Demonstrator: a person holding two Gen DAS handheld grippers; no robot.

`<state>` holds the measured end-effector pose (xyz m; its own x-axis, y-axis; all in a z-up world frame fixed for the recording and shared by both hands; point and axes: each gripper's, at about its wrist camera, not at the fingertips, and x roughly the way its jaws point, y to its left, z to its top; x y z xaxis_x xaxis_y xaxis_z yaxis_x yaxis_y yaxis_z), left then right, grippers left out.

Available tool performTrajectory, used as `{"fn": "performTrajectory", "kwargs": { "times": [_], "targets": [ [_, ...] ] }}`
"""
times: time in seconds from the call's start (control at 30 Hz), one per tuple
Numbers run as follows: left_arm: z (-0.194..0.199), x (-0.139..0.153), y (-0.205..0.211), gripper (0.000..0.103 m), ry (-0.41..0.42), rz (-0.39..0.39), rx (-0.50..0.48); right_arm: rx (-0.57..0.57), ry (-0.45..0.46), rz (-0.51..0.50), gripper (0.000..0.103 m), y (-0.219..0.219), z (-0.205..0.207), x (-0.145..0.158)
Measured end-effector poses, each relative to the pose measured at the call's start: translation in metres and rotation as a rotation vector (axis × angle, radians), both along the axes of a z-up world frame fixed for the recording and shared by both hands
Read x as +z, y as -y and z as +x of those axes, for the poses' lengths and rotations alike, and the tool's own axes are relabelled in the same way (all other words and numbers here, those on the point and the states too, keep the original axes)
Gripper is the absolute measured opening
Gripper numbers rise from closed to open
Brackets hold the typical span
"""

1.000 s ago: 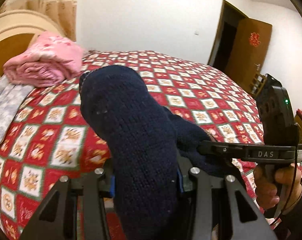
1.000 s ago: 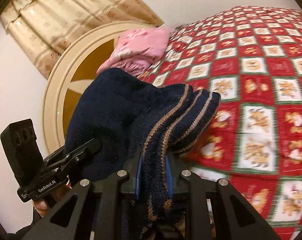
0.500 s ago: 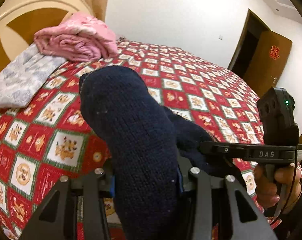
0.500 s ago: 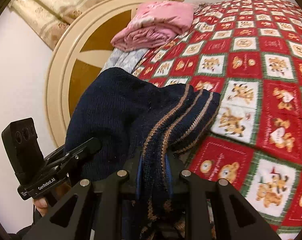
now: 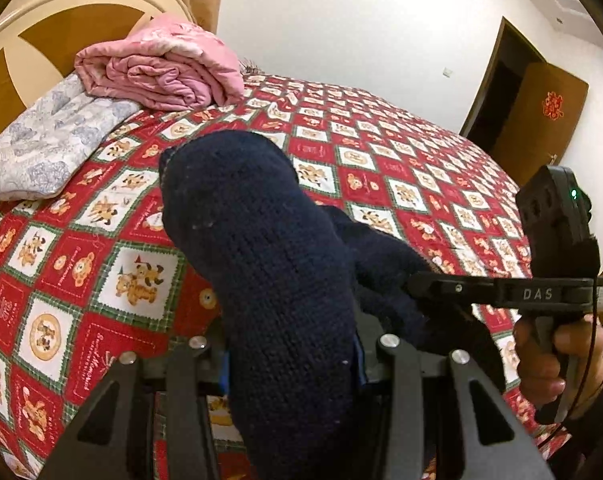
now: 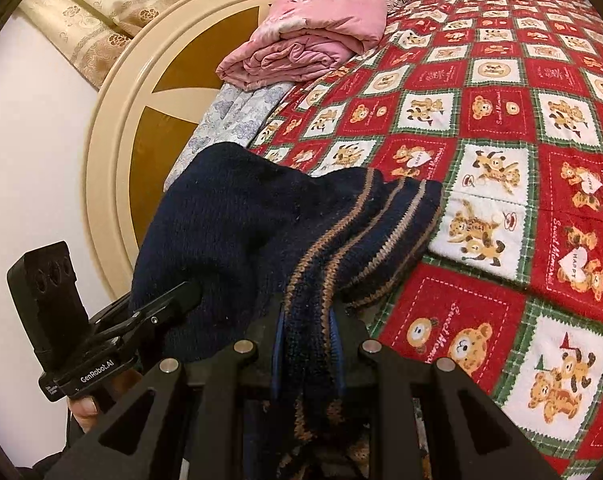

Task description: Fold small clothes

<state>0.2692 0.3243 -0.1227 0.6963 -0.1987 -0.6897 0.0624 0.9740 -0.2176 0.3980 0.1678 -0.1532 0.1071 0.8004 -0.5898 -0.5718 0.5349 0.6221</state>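
A dark navy knitted garment (image 5: 261, 240) hangs over the bed, held at two places. My left gripper (image 5: 291, 364) is shut on a thick plain navy fold that bulges up between its fingers. In the right wrist view my right gripper (image 6: 307, 332) is shut on the garment's edge with tan stripes (image 6: 381, 220). Each gripper shows in the other's view: the right gripper (image 5: 421, 284) at the right with a hand on its handle, the left gripper (image 6: 181, 296) at the lower left. The knit hides both sets of pads.
Below lies a red, white and green bear-patterned bedspread (image 5: 381, 152). A folded pink quilt (image 5: 161, 68) rests on a grey-blue floral pillow (image 5: 49, 140) by the round cream and brown headboard (image 6: 113, 128). A brown door (image 5: 541, 112) stands at the far right.
Both grippers carried the garment sideways and lower over the bed; the bedspread, pillow and pink quilt now look closer. Both grips on the knit are unchanged.
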Motion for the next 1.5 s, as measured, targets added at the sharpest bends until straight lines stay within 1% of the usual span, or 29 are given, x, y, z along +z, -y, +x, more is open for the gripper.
{"fn": "performTrajectory", "kwargs": {
  "times": [0.03, 0.1, 0.13, 0.17, 0.2, 0.23, 0.27, 0.3, 0.37, 0.43, 0.53, 0.63, 0.73, 0.8, 0.87, 0.9, 0.97, 1.1, 1.2, 1.27, 1.33, 1.5],
  "targets": [
    [0.000, -0.003, -0.001, 0.044, -0.001, 0.010, 0.003, -0.003, 0.000, -0.004, 0.020, 0.000, 0.001, -0.001],
    [0.002, -0.014, -0.002, 0.048, -0.013, 0.067, 0.008, 0.002, -0.017, -0.014, 0.020, -0.001, 0.005, -0.007],
    [0.004, -0.023, -0.003, 0.056, -0.039, 0.097, 0.020, 0.003, -0.031, -0.032, 0.023, -0.002, 0.009, -0.013],
    [0.005, -0.037, -0.006, 0.061, -0.069, 0.137, 0.041, -0.003, -0.017, -0.064, 0.024, -0.002, 0.011, -0.018],
    [0.005, -0.045, -0.009, 0.065, -0.086, 0.155, 0.055, -0.015, -0.002, -0.104, 0.027, -0.003, 0.013, -0.023],
    [0.002, -0.052, -0.014, 0.075, -0.089, 0.152, 0.073, -0.022, -0.017, -0.110, 0.044, 0.000, 0.016, -0.030],
    [-0.003, -0.054, -0.021, 0.086, -0.082, 0.142, 0.102, -0.041, -0.048, -0.108, 0.056, 0.005, 0.019, -0.037],
    [-0.012, -0.053, -0.028, 0.087, -0.072, 0.133, 0.131, -0.066, -0.055, -0.114, 0.067, 0.010, 0.021, -0.039],
    [-0.029, -0.046, -0.036, 0.086, -0.062, 0.093, 0.143, -0.093, -0.050, -0.111, 0.067, 0.022, 0.019, -0.040],
    [-0.054, -0.033, -0.039, 0.086, -0.039, 0.113, 0.195, -0.110, -0.011, -0.122, 0.067, 0.035, 0.009, -0.031],
    [-0.086, -0.014, -0.037, 0.087, 0.001, 0.136, 0.254, -0.178, 0.089, -0.177, 0.067, 0.061, -0.016, -0.010],
    [-0.117, 0.006, -0.030, 0.088, 0.047, 0.132, 0.316, -0.243, 0.174, -0.208, 0.067, 0.087, -0.047, 0.012],
    [-0.139, 0.028, -0.021, 0.088, 0.117, 0.124, 0.334, -0.309, 0.318, -0.248, 0.067, 0.107, -0.097, 0.040],
    [-0.152, 0.041, -0.016, 0.093, 0.155, 0.106, 0.344, -0.306, 0.400, -0.256, 0.067, 0.111, -0.127, 0.055],
    [-0.160, 0.052, -0.012, 0.097, 0.187, 0.074, 0.344, -0.288, 0.466, -0.261, 0.067, 0.112, -0.154, 0.070],
    [-0.161, 0.058, -0.008, 0.097, 0.195, 0.067, 0.328, -0.283, 0.487, -0.262, 0.067, 0.113, -0.162, 0.075],
    [-0.165, 0.068, 0.000, 0.097, 0.220, 0.083, 0.317, -0.278, 0.531, -0.258, 0.067, 0.118, -0.181, 0.088],
    [-0.178, 0.080, 0.011, 0.097, 0.255, 0.087, 0.292, -0.297, 0.581, -0.226, 0.068, 0.131, -0.208, 0.111],
    [-0.182, 0.085, 0.017, 0.097, 0.270, 0.099, 0.282, -0.311, 0.610, -0.217, 0.068, 0.137, -0.220, 0.121],
    [-0.183, 0.087, 0.020, 0.097, 0.279, 0.103, 0.276, -0.310, 0.633, -0.217, 0.068, 0.139, -0.229, 0.126],
    [-0.184, 0.087, 0.024, 0.099, 0.282, 0.126, 0.273, -0.309, 0.648, -0.213, 0.068, 0.140, -0.233, 0.129],
    [-0.183, 0.084, 0.026, 0.099, 0.266, 0.126, 0.269, -0.309, 0.658, -0.212, 0.068, 0.140, -0.235, 0.129]
  ]
}}
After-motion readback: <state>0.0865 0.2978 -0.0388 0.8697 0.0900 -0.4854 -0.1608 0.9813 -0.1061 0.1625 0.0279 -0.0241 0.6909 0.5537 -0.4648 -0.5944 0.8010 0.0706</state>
